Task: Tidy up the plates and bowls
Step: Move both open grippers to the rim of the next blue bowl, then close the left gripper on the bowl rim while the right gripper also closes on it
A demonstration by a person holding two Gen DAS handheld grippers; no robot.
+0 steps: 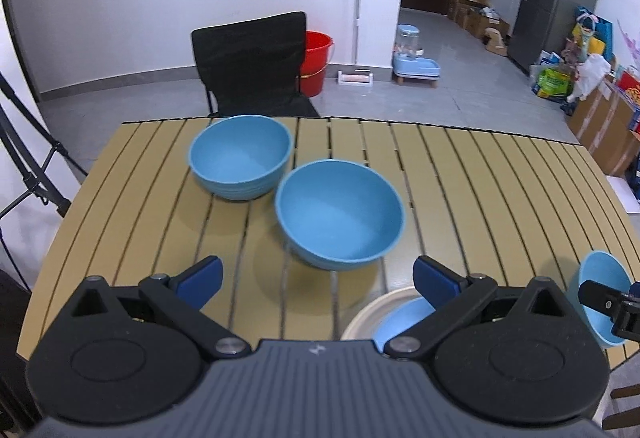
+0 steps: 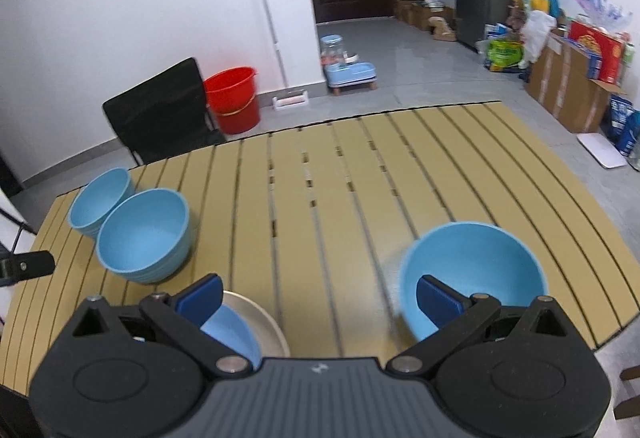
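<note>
Two blue bowls stand close together on the slatted table [image 1: 500, 174]: a far bowl [image 1: 240, 158] [image 2: 96, 198] and a near bowl [image 1: 340, 214] [image 2: 144, 234]. My left gripper [image 1: 318, 278] hovers open just in front of the near bowl, holding nothing. A cream plate [image 1: 372, 312] [image 2: 272, 326] near the front edge carries a small blue bowl [image 1: 400, 322] [image 2: 228, 330]. My right gripper [image 2: 320, 300] is open. Its right finger overlaps the near rim of a tilted blue bowl [image 2: 472, 270] [image 1: 600, 286]; whether they touch is unclear.
Behind the table's far edge stand a black chair [image 1: 248, 62] and a red bucket [image 1: 316, 58]. Cardboard boxes [image 2: 568, 86] and bags line the floor at the right. A tripod leg [image 1: 24, 158] stands off the left edge. Bare slats [image 2: 360, 178] fill the table's middle and right.
</note>
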